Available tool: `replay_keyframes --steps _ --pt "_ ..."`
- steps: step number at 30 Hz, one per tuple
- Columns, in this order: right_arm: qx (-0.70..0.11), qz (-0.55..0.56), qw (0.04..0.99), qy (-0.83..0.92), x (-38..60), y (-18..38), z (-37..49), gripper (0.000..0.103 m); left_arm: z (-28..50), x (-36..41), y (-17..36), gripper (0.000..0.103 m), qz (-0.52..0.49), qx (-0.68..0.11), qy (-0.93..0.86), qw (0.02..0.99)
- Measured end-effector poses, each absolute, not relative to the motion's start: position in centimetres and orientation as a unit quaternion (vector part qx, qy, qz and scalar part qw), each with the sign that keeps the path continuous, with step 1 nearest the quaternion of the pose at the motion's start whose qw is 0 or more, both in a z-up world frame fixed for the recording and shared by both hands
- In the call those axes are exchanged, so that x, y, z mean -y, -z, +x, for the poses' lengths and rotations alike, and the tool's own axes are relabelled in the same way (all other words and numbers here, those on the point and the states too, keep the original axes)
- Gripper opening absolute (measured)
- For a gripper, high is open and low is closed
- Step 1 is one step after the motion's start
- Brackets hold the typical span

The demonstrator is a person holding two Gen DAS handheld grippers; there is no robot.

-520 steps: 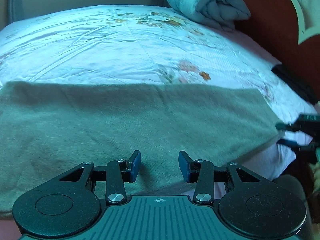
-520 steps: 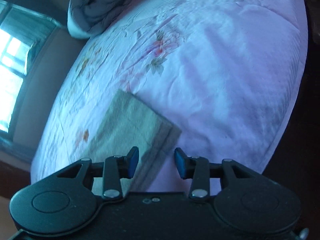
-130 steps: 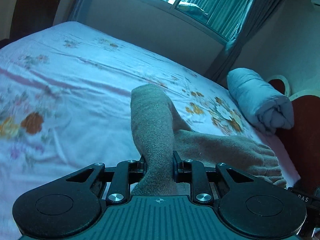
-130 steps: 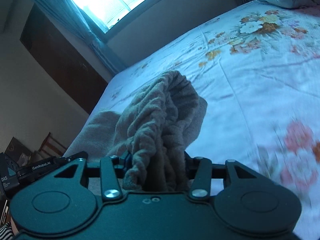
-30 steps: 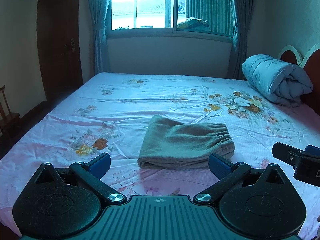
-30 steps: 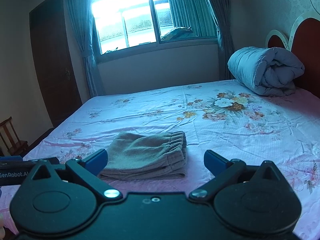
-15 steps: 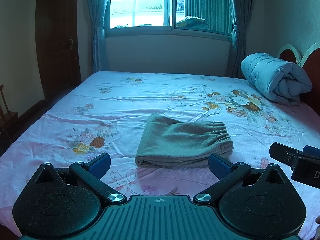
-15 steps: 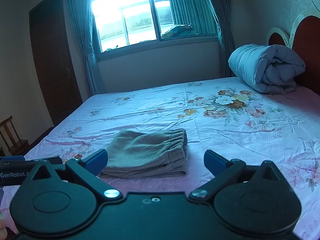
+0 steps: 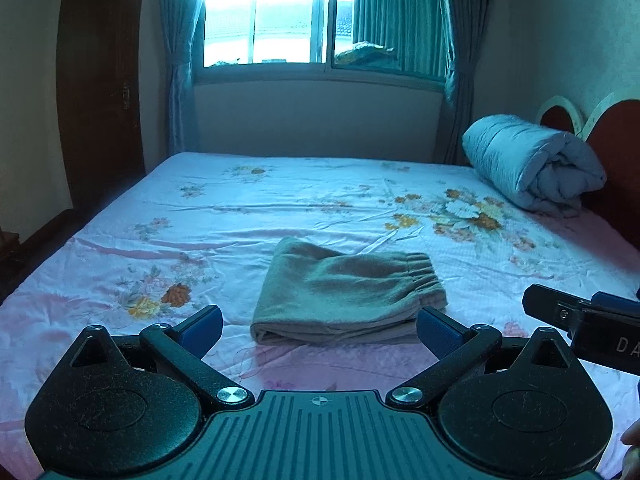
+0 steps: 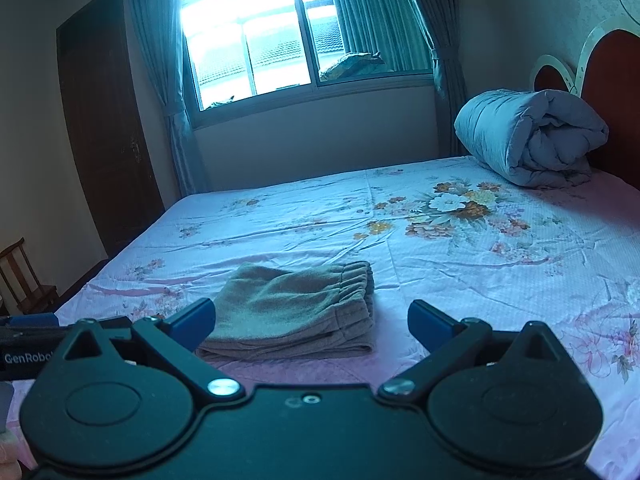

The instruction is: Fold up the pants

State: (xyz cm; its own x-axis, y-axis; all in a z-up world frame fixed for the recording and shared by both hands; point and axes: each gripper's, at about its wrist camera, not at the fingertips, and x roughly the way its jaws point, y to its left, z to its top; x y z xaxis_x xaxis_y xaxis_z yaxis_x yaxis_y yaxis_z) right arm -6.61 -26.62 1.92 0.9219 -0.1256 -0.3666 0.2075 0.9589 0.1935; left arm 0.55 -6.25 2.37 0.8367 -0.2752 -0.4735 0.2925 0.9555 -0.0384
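Note:
The grey-brown pants lie folded in a compact rectangle on the bed, elastic waistband at the right; they also show in the right wrist view. My left gripper is open and empty, held back from the pants above the near bed edge. My right gripper is open and empty too, also short of the pants. The right gripper's side shows at the right edge of the left wrist view. Part of the left gripper shows at the left edge of the right wrist view.
The bed has a pink floral sheet. A rolled blue-grey quilt lies against the red headboard at the right. A window with curtains is behind, a dark door and a wooden chair at the left.
Both grippers have drifted slightly, staying open and back from the bed. The folded pants have not moved.

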Motion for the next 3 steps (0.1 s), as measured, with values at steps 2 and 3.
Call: replay_keyframes --steps 2,3 --pt "-0.173 0.117 0.974 0.088 26.59 -1.96 -6.84 0.097 0.47 6.79 -2.42 0.102 0.026 -0.241 0.152 0.958" --pt "-0.173 0.118 0.974 0.088 26.65 -1.97 -6.86 0.097 0.48 7.0 -2.5 0.103 0.029 -0.239 0.154 0.958"
